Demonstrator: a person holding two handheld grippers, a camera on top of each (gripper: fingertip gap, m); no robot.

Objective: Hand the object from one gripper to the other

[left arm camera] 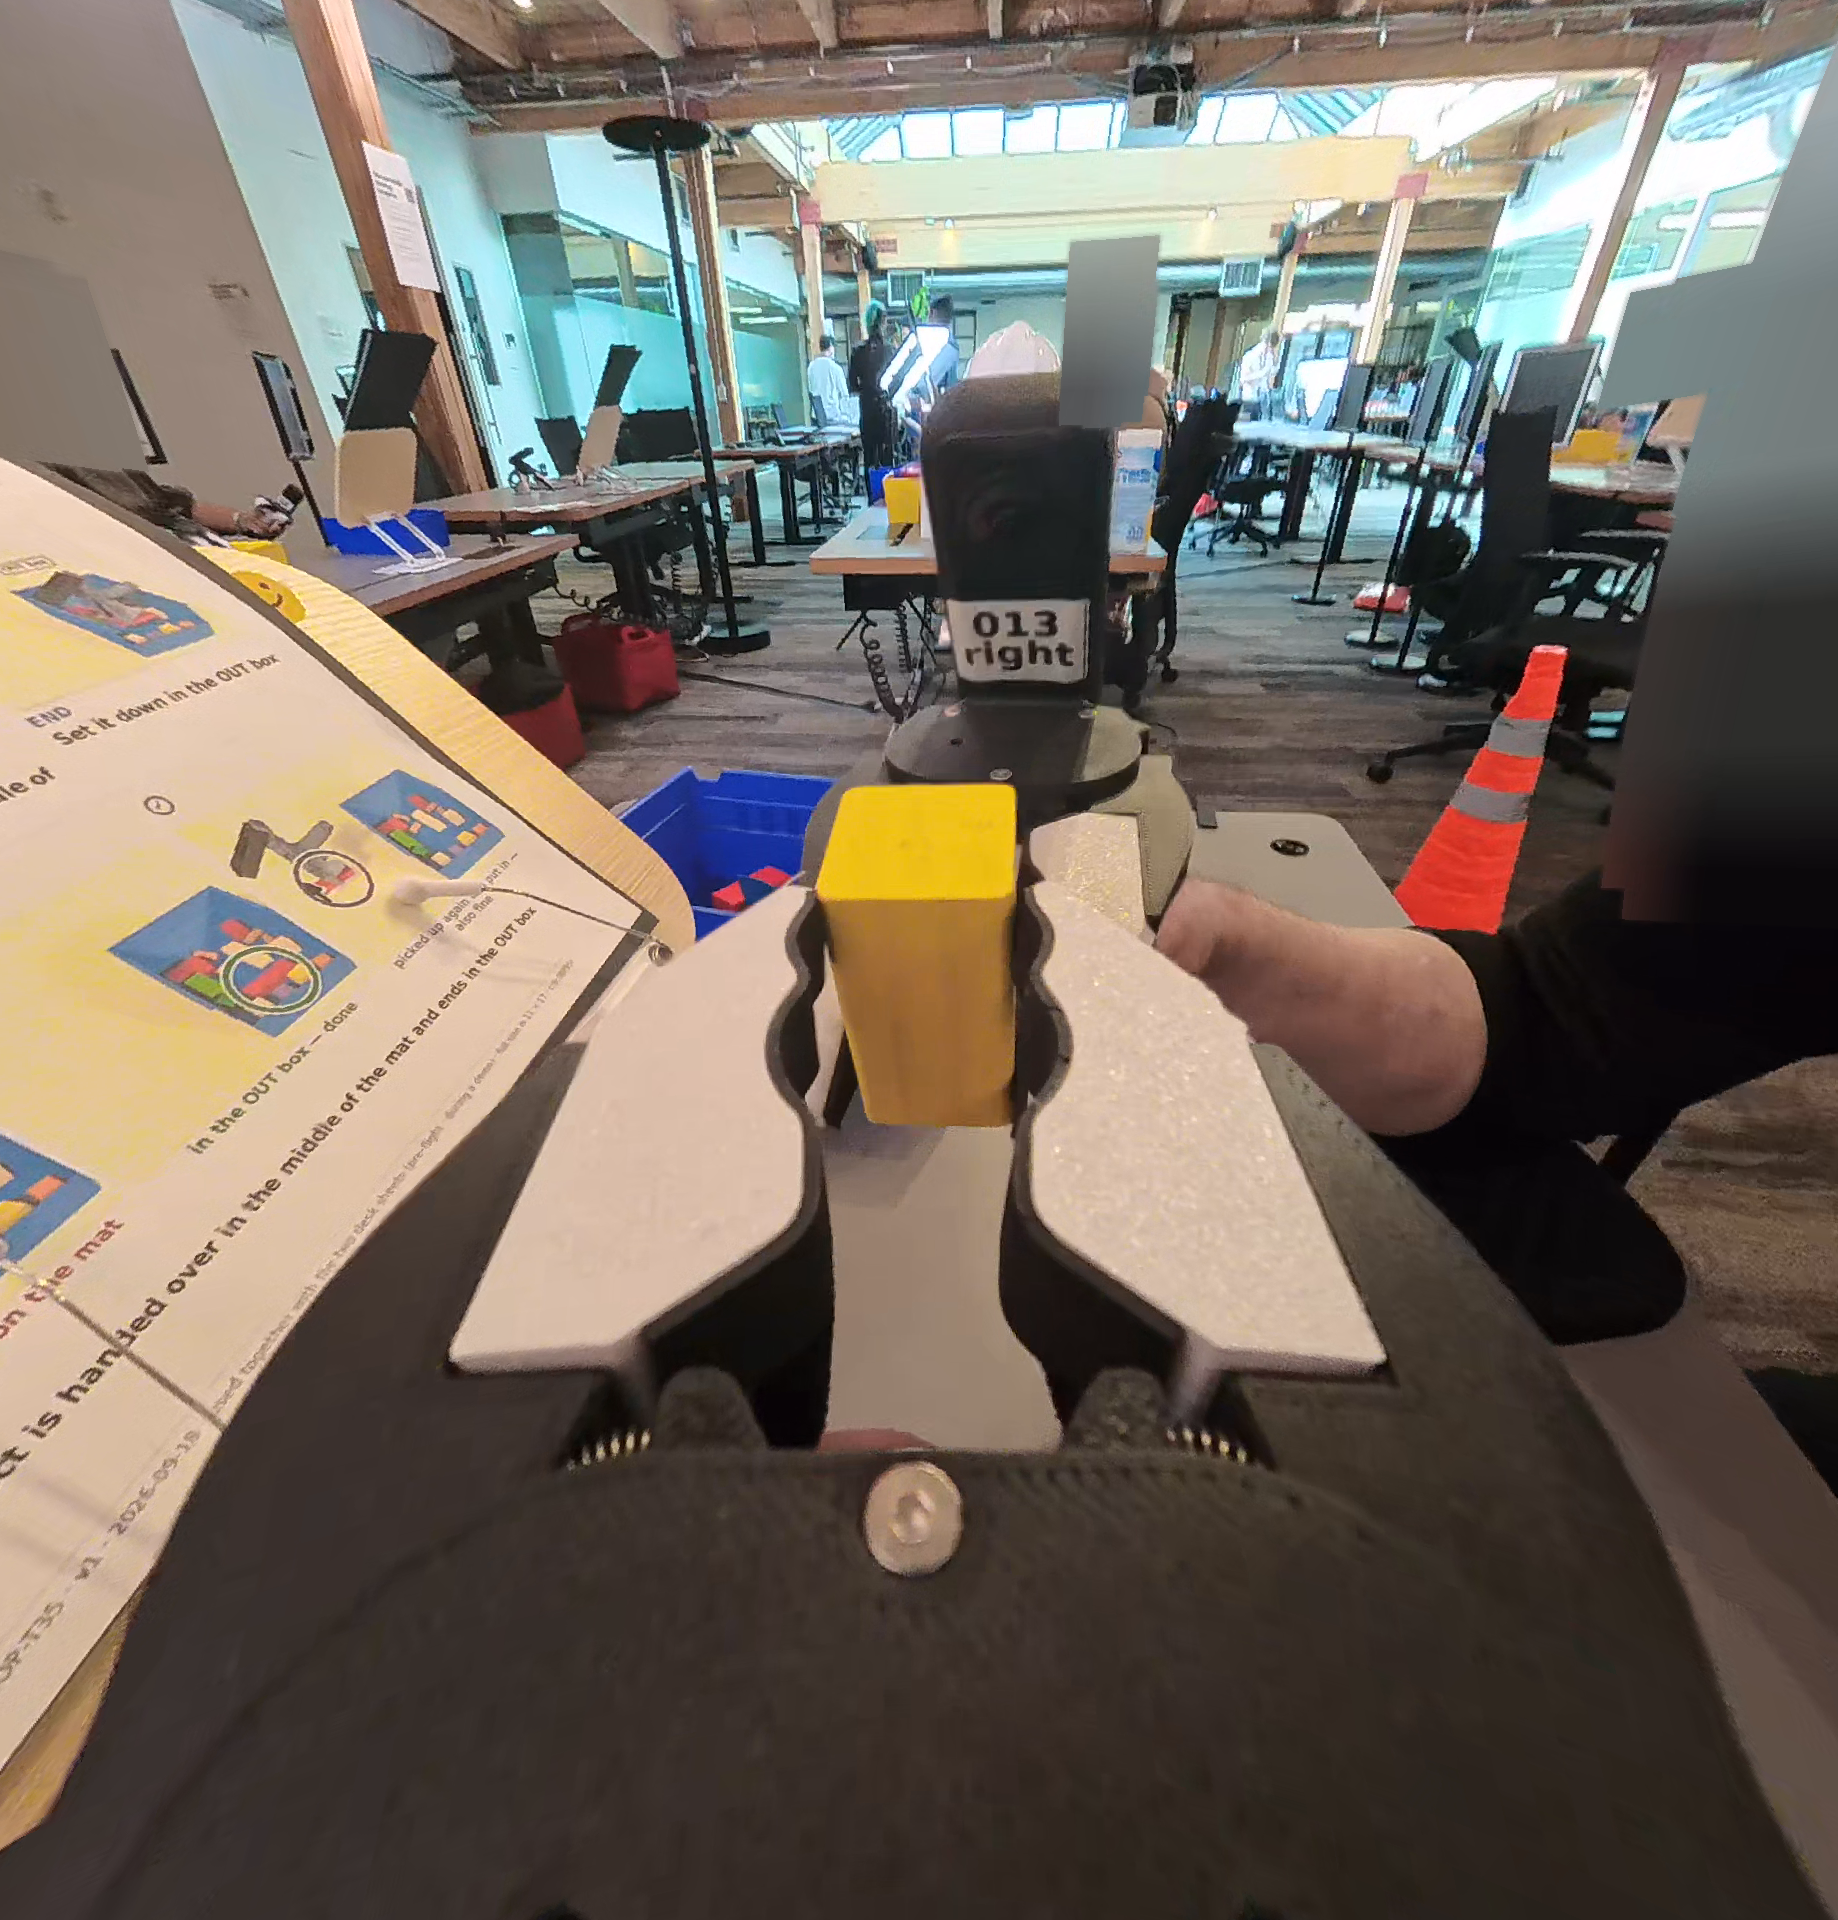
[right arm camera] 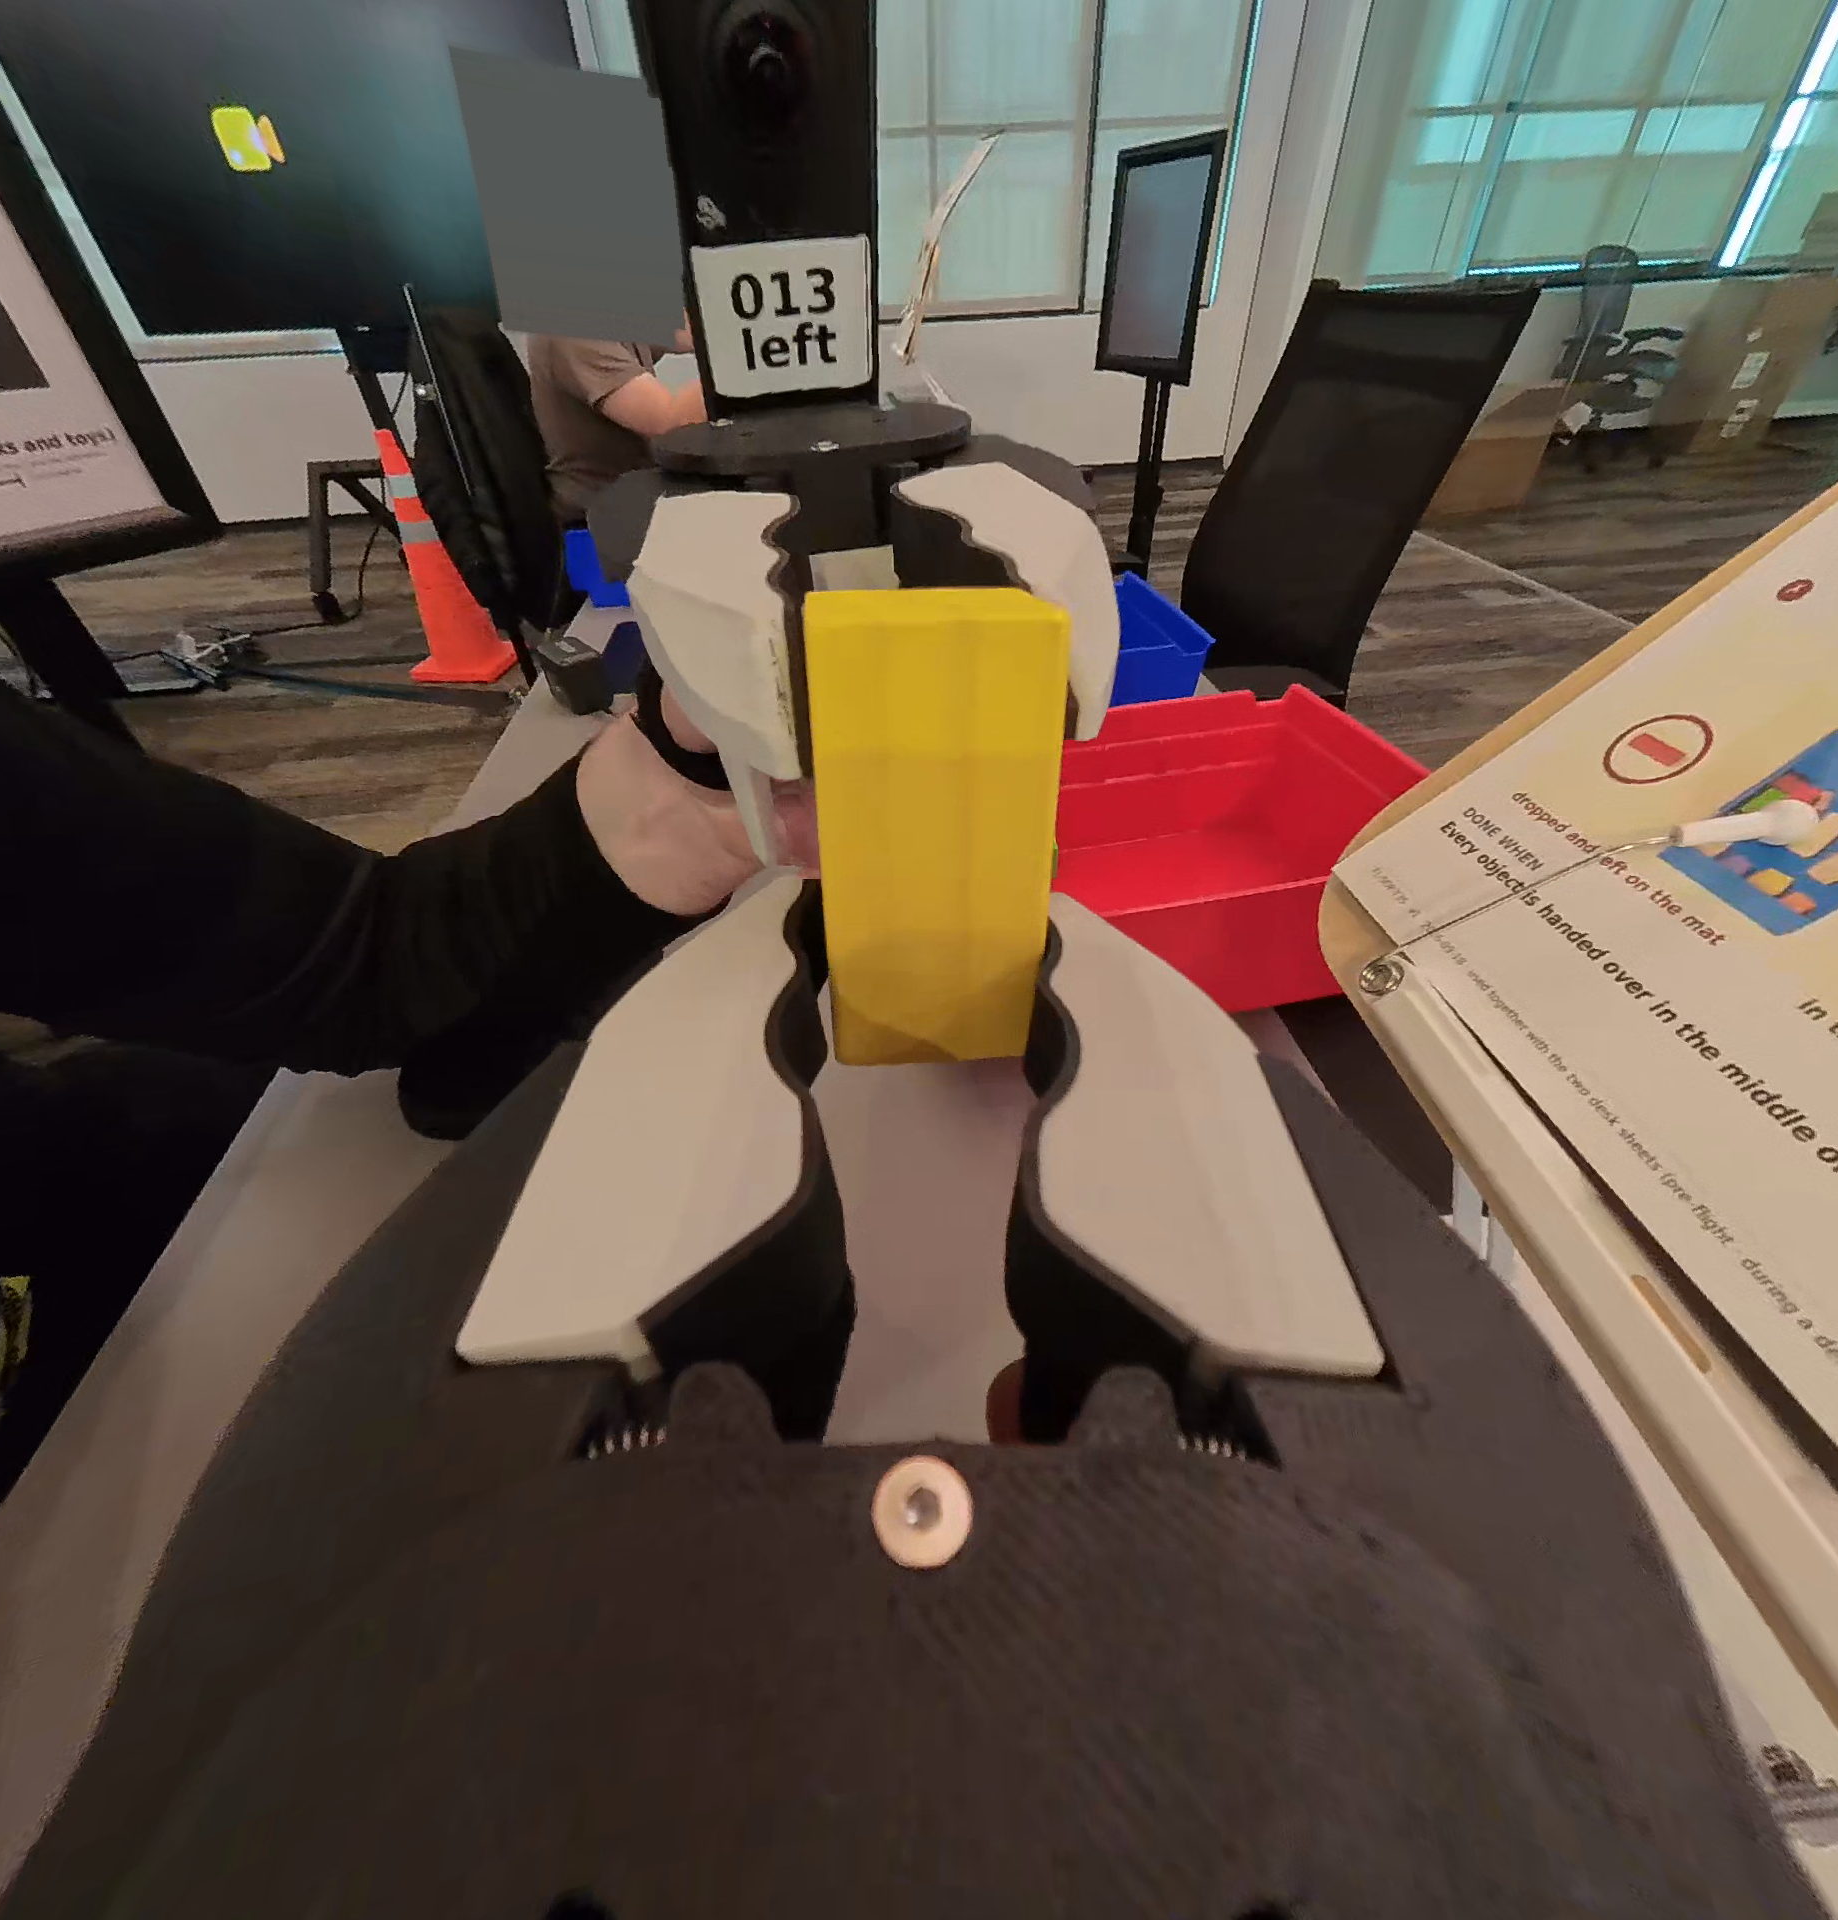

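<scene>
A long yellow block point(left arm camera: 920, 956) is held in the air between both grippers. In the left wrist view my left gripper point(left arm camera: 915, 925) has both pads pressed on the block's sides. One white finger point(left arm camera: 1091, 862) of the right gripper shows just beyond it, against the block's far end. In the right wrist view my right gripper point(right arm camera: 930, 945) closes on the near end of the yellow block point(right arm camera: 936, 810). The left gripper point(right arm camera: 936, 717) clasps the far end from the opposite side. A hand point(right arm camera: 666, 821) in a black sleeve holds the left gripper.
A blue bin point(left arm camera: 717, 831) holding red and blue blocks stands behind the left gripper. A red bin point(right arm camera: 1237, 831) sits on the grey table beyond the right gripper. A tilted instruction board point(left arm camera: 219, 935) point(right arm camera: 1621, 935) stands close beside the grippers. Orange cones point(left arm camera: 1497, 810) point(right arm camera: 427, 582) stand on the floor. The gap from one gripper's tips to the other's is roughly 4 cm.
</scene>
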